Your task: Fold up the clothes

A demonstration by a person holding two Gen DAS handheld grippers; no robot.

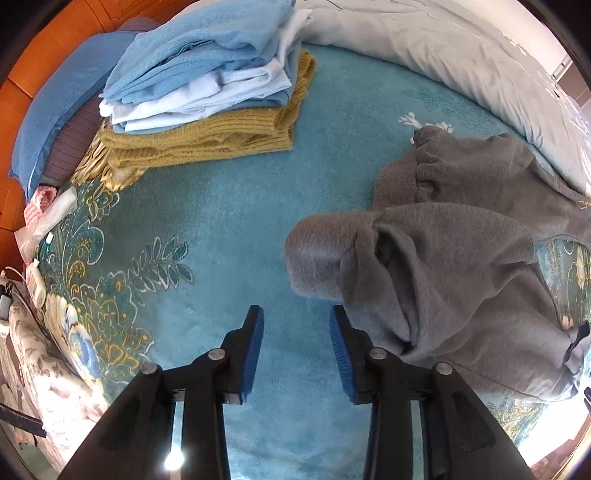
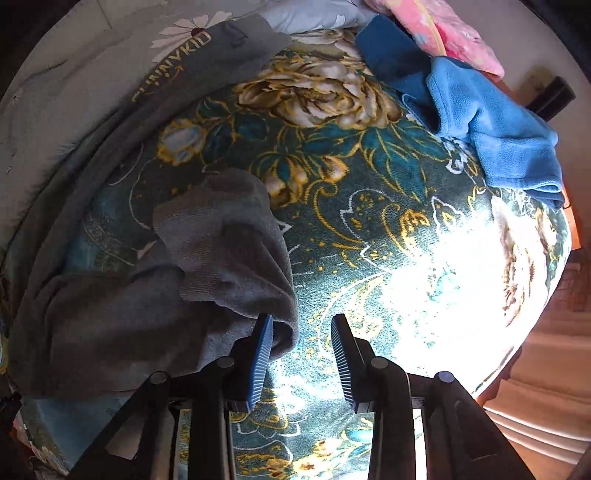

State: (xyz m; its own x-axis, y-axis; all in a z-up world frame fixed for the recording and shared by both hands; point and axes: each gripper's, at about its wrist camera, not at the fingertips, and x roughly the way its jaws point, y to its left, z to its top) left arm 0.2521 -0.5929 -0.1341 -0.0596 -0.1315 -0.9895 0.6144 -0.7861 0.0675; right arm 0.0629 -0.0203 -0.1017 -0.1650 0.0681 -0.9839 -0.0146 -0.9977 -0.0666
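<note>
A grey sweatshirt (image 1: 461,258) lies crumpled on the teal floral blanket (image 1: 229,206), to the right of my left gripper (image 1: 296,314). The left gripper is open and empty, with a grey sleeve cuff (image 1: 317,258) just ahead of its right finger. In the right wrist view the same grey sweatshirt (image 2: 122,302) lies at the left, with its cuff (image 2: 225,236) folded over. My right gripper (image 2: 302,321) is open, and its left finger (image 2: 264,339) touches the grey cloth.
A stack of folded clothes (image 1: 207,85), blue and white on mustard knit, sits at the back left. A pale duvet (image 1: 461,48) lies behind. A blue fleece garment (image 2: 491,125) and pink cloth (image 2: 443,26) lie at the far right. Chargers (image 1: 35,284) sit at the left edge.
</note>
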